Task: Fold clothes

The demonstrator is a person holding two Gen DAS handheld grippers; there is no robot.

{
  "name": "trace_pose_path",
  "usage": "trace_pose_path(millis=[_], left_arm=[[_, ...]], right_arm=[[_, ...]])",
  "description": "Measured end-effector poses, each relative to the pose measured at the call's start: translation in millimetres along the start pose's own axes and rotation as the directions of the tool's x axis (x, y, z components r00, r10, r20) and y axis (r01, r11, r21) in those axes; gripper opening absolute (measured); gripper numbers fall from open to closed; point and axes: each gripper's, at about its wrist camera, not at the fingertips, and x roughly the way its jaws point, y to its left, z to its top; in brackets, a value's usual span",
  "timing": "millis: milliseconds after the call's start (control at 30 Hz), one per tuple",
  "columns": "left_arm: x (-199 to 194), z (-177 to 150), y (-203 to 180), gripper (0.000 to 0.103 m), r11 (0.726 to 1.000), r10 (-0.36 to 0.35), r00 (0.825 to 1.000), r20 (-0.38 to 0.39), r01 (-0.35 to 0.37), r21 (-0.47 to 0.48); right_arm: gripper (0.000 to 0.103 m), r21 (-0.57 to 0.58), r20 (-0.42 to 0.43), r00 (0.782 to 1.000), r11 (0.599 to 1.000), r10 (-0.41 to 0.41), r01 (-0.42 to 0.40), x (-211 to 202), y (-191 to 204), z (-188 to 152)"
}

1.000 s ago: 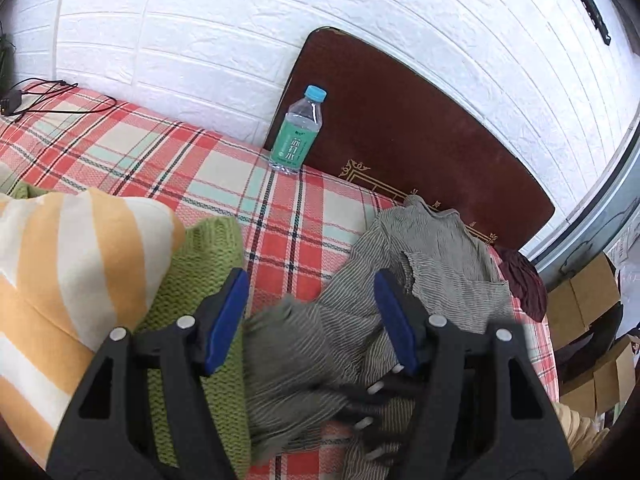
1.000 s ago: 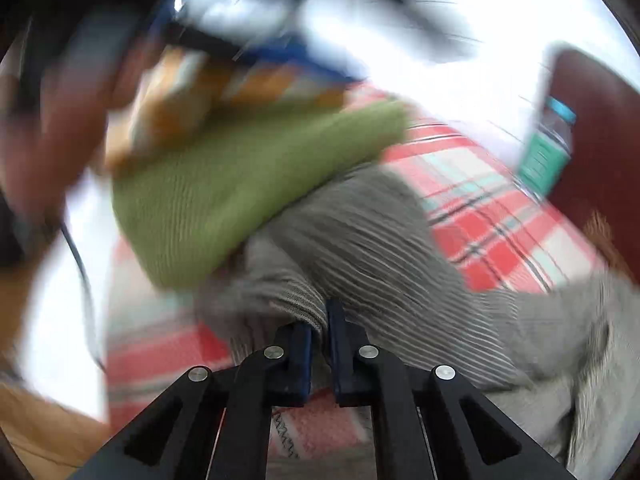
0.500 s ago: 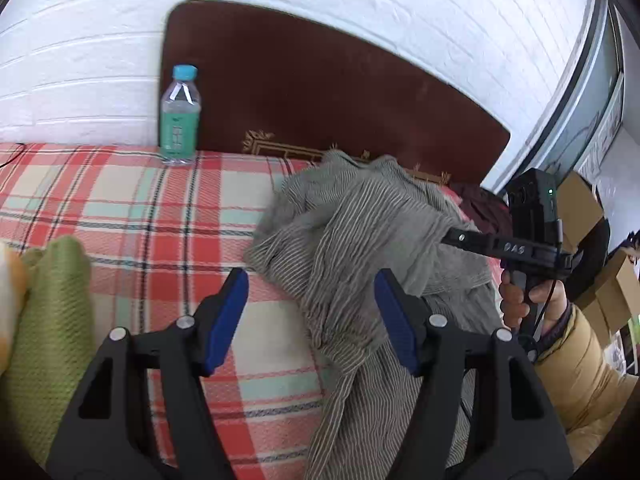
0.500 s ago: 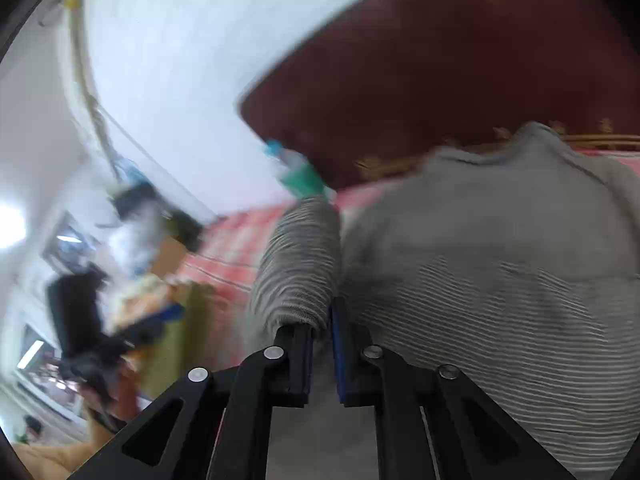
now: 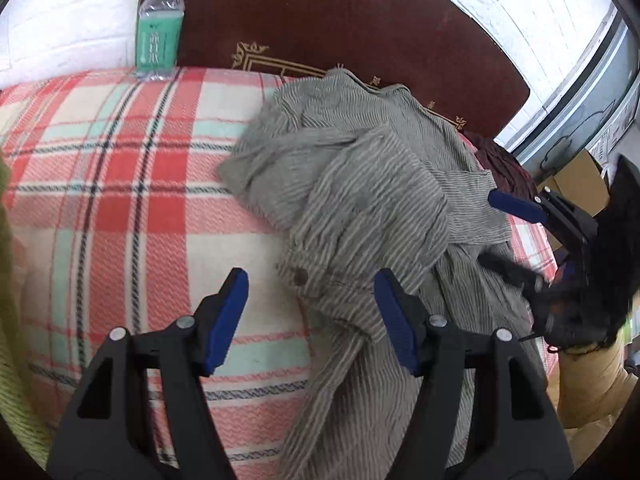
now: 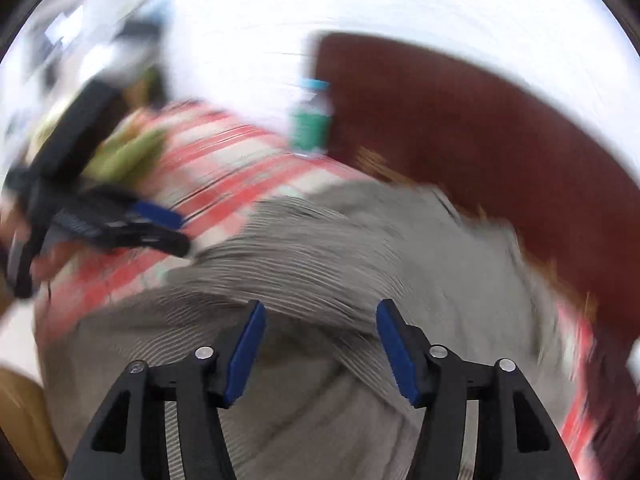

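A crumpled grey striped shirt [image 5: 360, 184] lies on the red plaid blanket [image 5: 120, 184]. My left gripper [image 5: 312, 280] hovers open over the shirt's near-left edge, where a button shows; nothing is pinched between its pads. In the blurred right wrist view, my right gripper [image 6: 320, 308] hangs above the shirt [image 6: 320, 248] with its jaws opening and no cloth between the pads. Each gripper shows in the other's view: the right gripper [image 5: 508, 236] at the shirt's right side, the left gripper [image 6: 176, 228] at its left edge.
A water bottle [image 5: 160, 20] stands against the dark brown headboard [image 5: 360, 20] by the white brick wall. A green knit garment [image 5: 8, 320] lies at the left edge, a dark maroon cloth [image 5: 504, 164] at the right. Cardboard boxes [image 5: 580, 184] sit beyond the bed.
The right gripper, earlier shut on a fold of the grey shirt, has let go and opened. The left gripper swung right from the green and orange garments to the shirt.
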Motion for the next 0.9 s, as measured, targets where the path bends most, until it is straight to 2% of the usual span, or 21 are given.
trace_pose_path(millis=[133,200,233,267,300,367,433,500,567,700,767,833,900], left_arm=[[-3.1,-0.8,-2.7,0.067,1.0,-0.009,1.0,0.017,0.01,-0.015],[-7.4,-0.9,-2.5,0.067,1.0,-0.014,0.999,0.028,0.015,-0.022],[-9.7,-1.2,-1.8,0.067,1.0,-0.011,0.999,0.033,0.011,-0.023],[-12.1,-1.6,-0.7,0.067,1.0,-0.004,0.999,0.038,0.005,-0.024],[-14.4,-2.1,0.4,0.067,1.0,0.003,0.999,0.042,-0.002,-0.024],[-18.9,-4.3,2.9,0.067,1.0,0.007,0.999,0.05,-0.005,-0.027],[-23.1,-7.7,2.3,0.067,1.0,-0.004,0.998,0.057,0.005,-0.016],[-24.0,-10.3,-4.6,0.067,1.0,-0.028,0.998,0.057,0.027,0.01],[-23.0,-13.6,-18.5,0.067,0.996,-0.071,0.996,0.055,0.068,0.055],[-12.2,-19.4,-53.8,0.067,0.974,-0.171,0.985,0.026,0.165,0.158],[3.3,-19.6,-69.7,0.067,0.96,-0.219,0.976,-0.008,0.217,0.178],[21.4,-18.8,-83.2,0.067,0.953,-0.228,0.973,-0.035,0.23,0.196],[39.9,-15.2,-89.4,0.067,0.96,-0.181,0.982,-0.046,0.186,0.21]], right_arm=[[0.062,-0.228,-0.042,0.998,0.973,-0.039,0.028,33.2,46.5,14.4],[0.057,-0.28,-0.085,0.995,0.96,-0.042,0.017,52.4,55.3,16.5],[0.035,-0.275,-0.102,0.994,0.961,-0.039,0.009,61.0,54.0,17.8],[0.009,-0.212,-0.108,0.994,0.977,0.008,-0.031,63.0,43.8,21.6],[0.009,-0.127,-0.106,0.992,0.988,0.073,-0.086,62.2,30.6,26.5],[0.009,0.023,-0.045,0.987,0.988,0.155,-0.154,50.7,3.6,32.3],[0.008,0.177,0.031,0.977,0.961,0.209,-0.211,37.4,-28.7,35.7],[0.007,0.328,0.111,0.967,0.911,0.228,-0.252,23.0,-60.9,35.0],[0.007,0.468,0.193,0.956,0.835,0.223,-0.289,10.4,-91.4,30.1],[0.007,0.631,0.318,0.933,0.697,0.168,-0.34,-10.8,-135.0,5.9],[0.007,0.687,0.354,0.925,0.633,0.136,-0.356,-16.7,-152.4,-13.1],[0.007,0.733,0.374,0.921,0.573,0.111,-0.367,-21.0,-164.5,-35.9],[0.008,0.776,0.376,0.922,0.511,0.093,-0.369,-22.2,-174.6,-59.6]])
